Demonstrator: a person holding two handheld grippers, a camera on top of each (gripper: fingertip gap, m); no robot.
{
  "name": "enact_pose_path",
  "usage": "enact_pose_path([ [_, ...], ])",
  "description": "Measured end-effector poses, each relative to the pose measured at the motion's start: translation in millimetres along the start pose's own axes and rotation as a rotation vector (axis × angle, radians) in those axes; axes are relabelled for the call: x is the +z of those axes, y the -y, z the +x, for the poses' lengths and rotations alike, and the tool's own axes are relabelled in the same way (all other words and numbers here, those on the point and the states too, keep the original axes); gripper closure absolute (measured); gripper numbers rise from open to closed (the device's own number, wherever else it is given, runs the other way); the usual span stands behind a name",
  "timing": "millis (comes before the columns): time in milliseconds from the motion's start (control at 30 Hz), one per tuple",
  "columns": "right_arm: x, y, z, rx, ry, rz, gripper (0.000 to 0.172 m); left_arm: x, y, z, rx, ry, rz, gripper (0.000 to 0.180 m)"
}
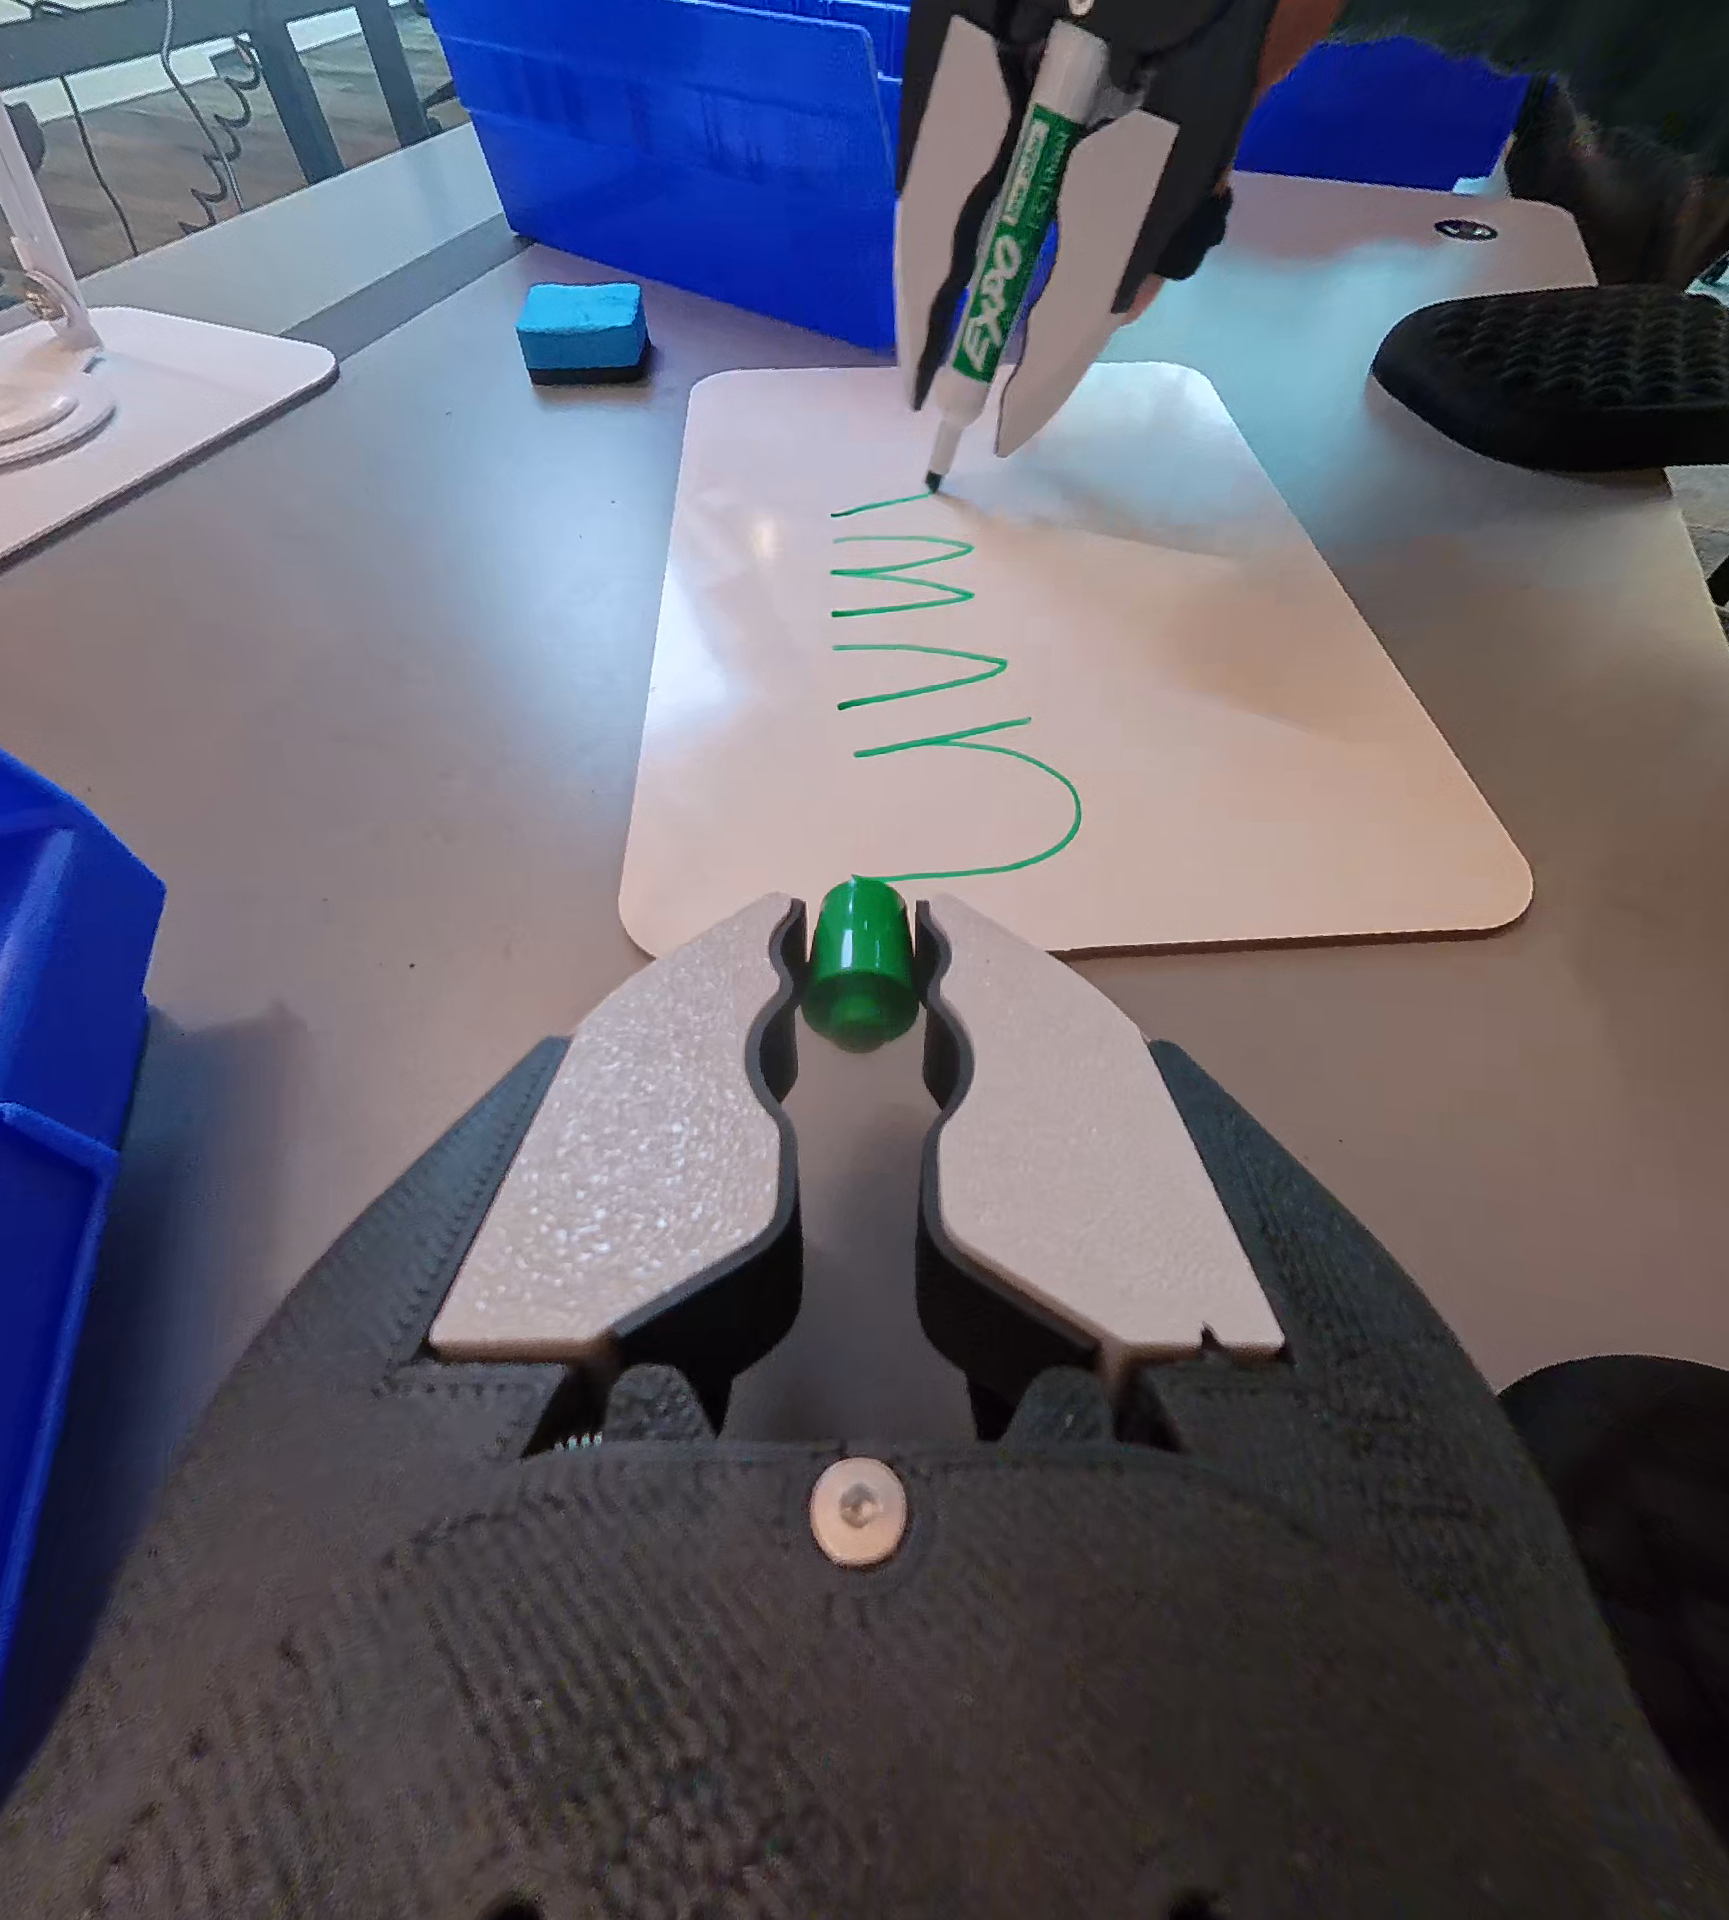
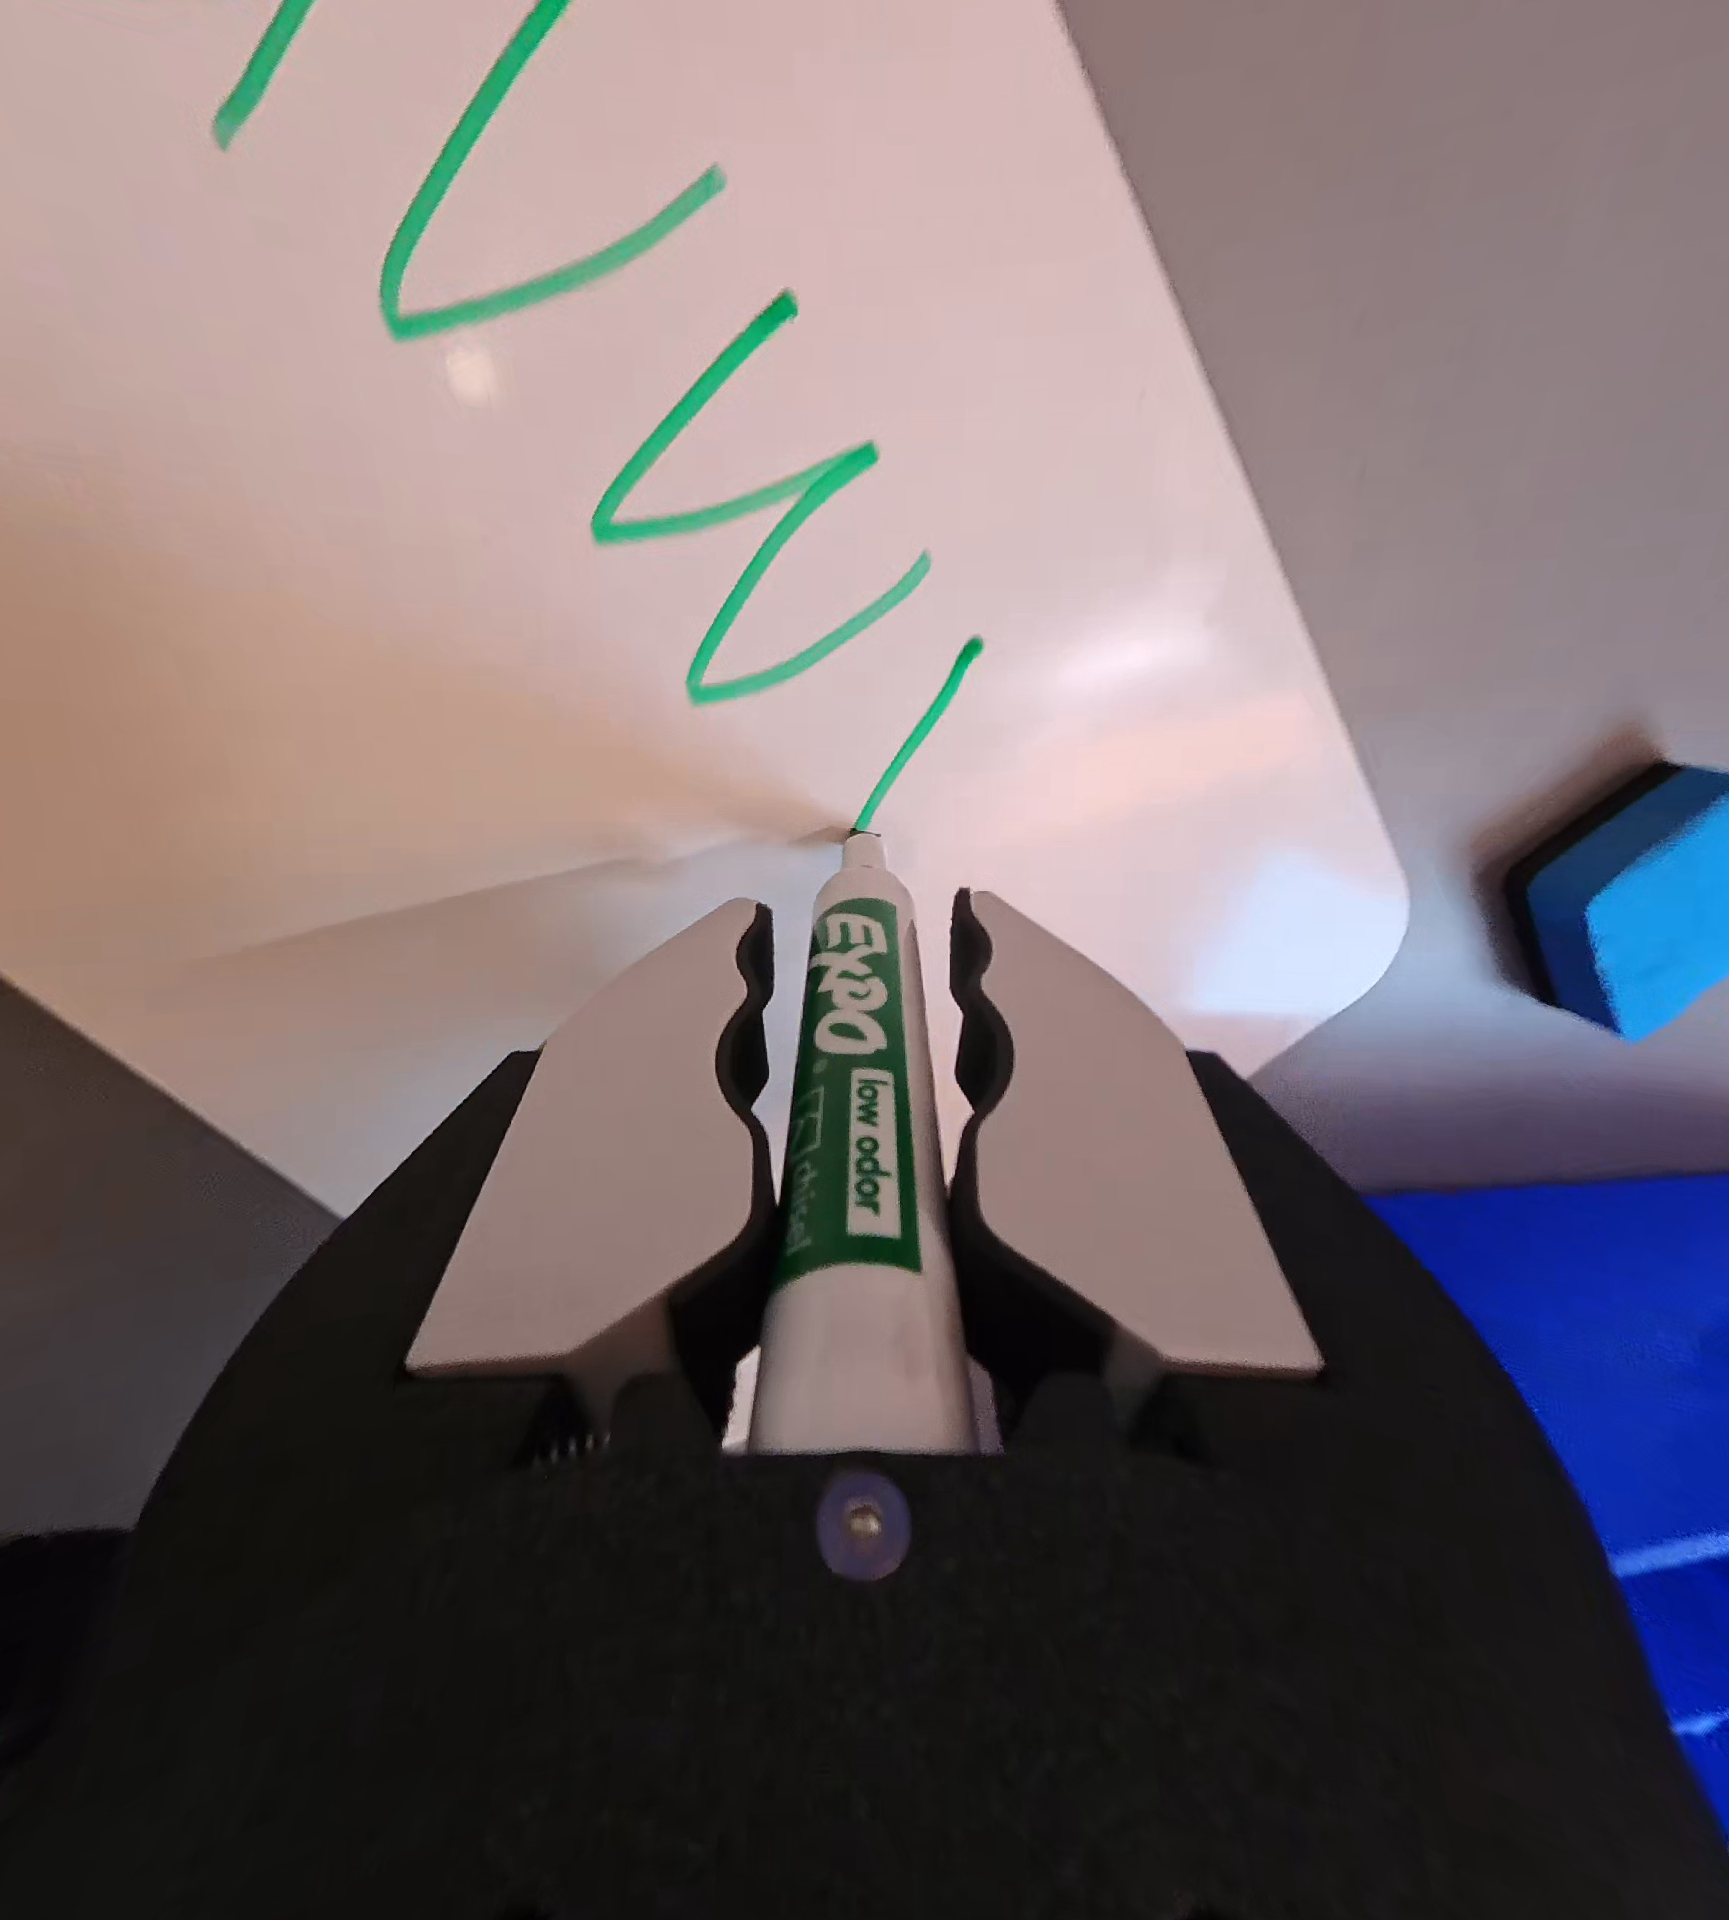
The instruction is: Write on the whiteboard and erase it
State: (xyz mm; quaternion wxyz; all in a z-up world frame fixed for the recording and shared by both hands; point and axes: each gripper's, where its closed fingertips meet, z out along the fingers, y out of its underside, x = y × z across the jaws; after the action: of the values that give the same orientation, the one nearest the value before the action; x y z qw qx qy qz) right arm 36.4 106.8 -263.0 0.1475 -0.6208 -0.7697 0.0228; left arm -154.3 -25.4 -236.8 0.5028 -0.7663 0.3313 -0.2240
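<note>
While my right tongs (image 2: pixel 860 914) clamp the green marker (image 2: pixel 855 1091), tip writing zigzags on the whiteboard (image 1: pixel 1255 727), my left (image 1: pixel 860 920) grips its cap (image 1: pixel 858 971); recapping, then the blue eraser (image 1: pixel 581 330), comes next.

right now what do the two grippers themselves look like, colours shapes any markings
Both match. The left gripper has a black, ribbed 3D-printed body, two pale grey speckled fingers tapering forward, wavy black inner pads, and one silver screw at the centre. The right gripper is the same build, with smoother-looking grey fingers. No cables or markings show on either. A dark sleeve shows behind the right one.
</note>
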Motion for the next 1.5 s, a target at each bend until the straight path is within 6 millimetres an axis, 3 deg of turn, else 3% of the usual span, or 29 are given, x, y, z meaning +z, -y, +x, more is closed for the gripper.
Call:
enact_pose_path([
  [100, -5.5, -15.6, -8.4, 0.014, 0.001, -0.018, 0.137, 0.3, -0.3, 0.3, -0.001, -0.003, -0.003, 0.161],
  [200, -6.4, -17.6, -6.2, 0.031, -0.009, 0.0, 0.136, 0.6, -0.2, 0.5, 0.0, -0.003, -0.003, 0.161],
  [433, -5.7, 2.6, 27.4, 0.087, -0.06, 0.097, 0.136, 0.8, -0.3, 0.2, -0.002, -0.001, -0.006, 0.161],
  [633, 9.6, 2.8, 42.5, 0.116, -0.062, 0.081, 0.137, 0.6, -0.2, 0.6, -0.006, -0.007, -0.004, 0.161],
  [733, 9.1, 5.0, 34.3, 0.116, -0.03, 0.083, 0.136, 0.6, -0.2, 1.2, -0.003, -0.01, -0.005, 0.161],
  [933, 1.3, 19.6, -18.4, 0.046, 0.083, 0.103, 0.136, 0.9, -0.6, 2.0, -0.001, -0.013, -0.008, 0.161],
  [1000, 0.0, 21.3, -22.7, 0.018, 0.062, 0.102, 0.136, 1.2, -0.7, 2.7, 0.002, -0.014, -0.01, 0.161],
  [1100, -7.7, 16.5, -2.2, 0.072, 0.014, 0.131, 0.137, 1.5, -1.1, 3.2, 0.009, -0.011, -0.014, 0.161],
  [1233, -14.4, -7.5, 32.9, 0.156, -0.042, 0.131, 0.136, 2.1, -1.2, 4.6, 0.001, -0.021, -0.017, 0.161],
  [1333, -9.1, -18.6, 40.4, 0.17, -0.049, 0.123, 0.135, 1.8, -1.0, 4.0, -0.004, -0.02, -0.015, 0.161],
  [1500, 1.2, -12.2, 41.3, 0.155, -0.026, 0.13, 0.135, 1.3, -0.4, 3.7, -0.007, -0.018, -0.011, 0.161],
])
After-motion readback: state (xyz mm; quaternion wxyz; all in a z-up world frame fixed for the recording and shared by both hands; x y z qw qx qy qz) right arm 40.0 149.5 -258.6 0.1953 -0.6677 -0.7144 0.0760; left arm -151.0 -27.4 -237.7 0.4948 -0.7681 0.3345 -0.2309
